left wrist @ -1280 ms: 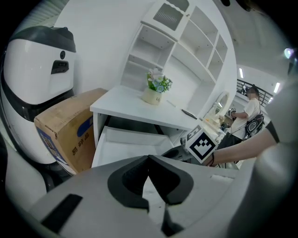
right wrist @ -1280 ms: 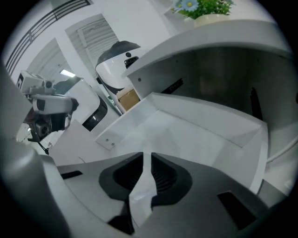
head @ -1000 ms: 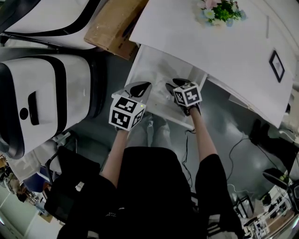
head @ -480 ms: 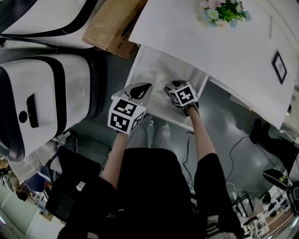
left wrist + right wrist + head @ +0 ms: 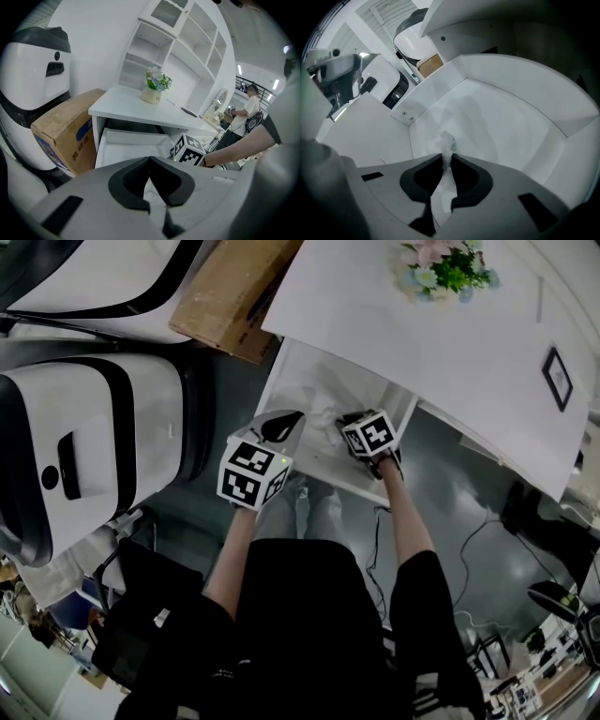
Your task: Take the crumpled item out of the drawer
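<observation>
Closing is the change since the earlier pictures: the right gripper (image 5: 446, 157), tipped a little further down into the drawer (image 5: 511, 93), has just been bringing its jaws together, and they are now clamping on the crumpled item (image 5: 446, 144). The left gripper (image 5: 150, 159) is hanging just outside the drawer's front, its jaws together on nothing, and it has not moved.

What is looking risky is the bite itself. The pads are pinching only a thin white fold, so the item may be slipping free or tearing once the lift begins, especially if the pull is quick. The counter (image 5: 422, 324) is overhanging the back of the drawer, so a lift angled backward could be knocking the gripper against its edge, and a low drag forward could be catching the item on the drawer's front wall.

The crumpled item is sitting inside the drawer, near its front. A tuft is sticking out past the right gripper's tips and the rest is trailing back between the jaws. Whether it is touching the drawer floor I cannot tell.
</observation>
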